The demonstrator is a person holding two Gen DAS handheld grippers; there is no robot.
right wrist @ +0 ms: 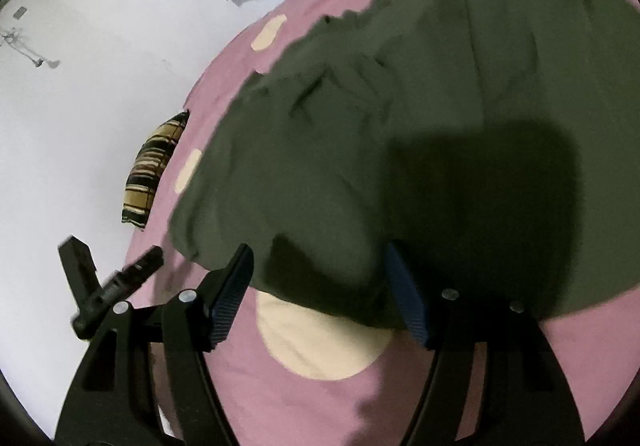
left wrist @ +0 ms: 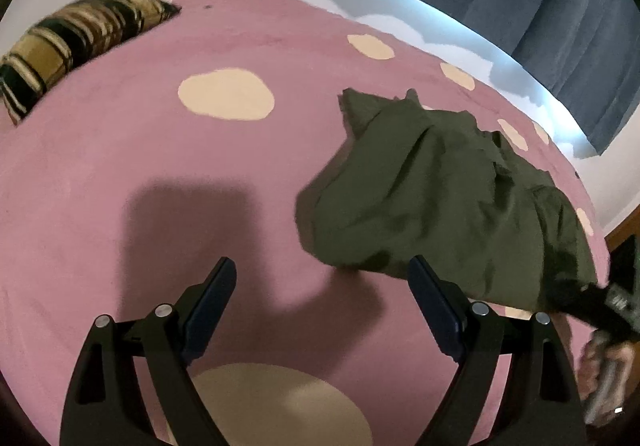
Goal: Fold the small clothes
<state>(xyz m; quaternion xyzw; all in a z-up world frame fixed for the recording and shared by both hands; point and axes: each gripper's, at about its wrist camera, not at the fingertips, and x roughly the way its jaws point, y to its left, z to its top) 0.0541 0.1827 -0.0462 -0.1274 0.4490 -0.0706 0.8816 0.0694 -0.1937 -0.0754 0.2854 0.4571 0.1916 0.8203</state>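
Pink bedspread (left wrist: 120, 174) with cream spots covers the bed under both our tools. Nearest in the left wrist view, our left tongs (left wrist: 322, 278) stand spread wide over bare pink cloth, nothing between the pads. Just beyond their right finger lies the olive-green garment (left wrist: 432, 190), crumpled in a heap on the bedspread. In the right wrist view, our right tongs (right wrist: 320, 266) are likewise parted, fingertips poised at the near hem of the garment, where it overlaps a large cream spot (right wrist: 320, 342); we see no pinch on the fabric. Farther off, a striped pillow (left wrist: 76, 42) sits at the bed's edge. Beyond it: white wall (right wrist: 100, 106), blue curtain (left wrist: 540, 6).
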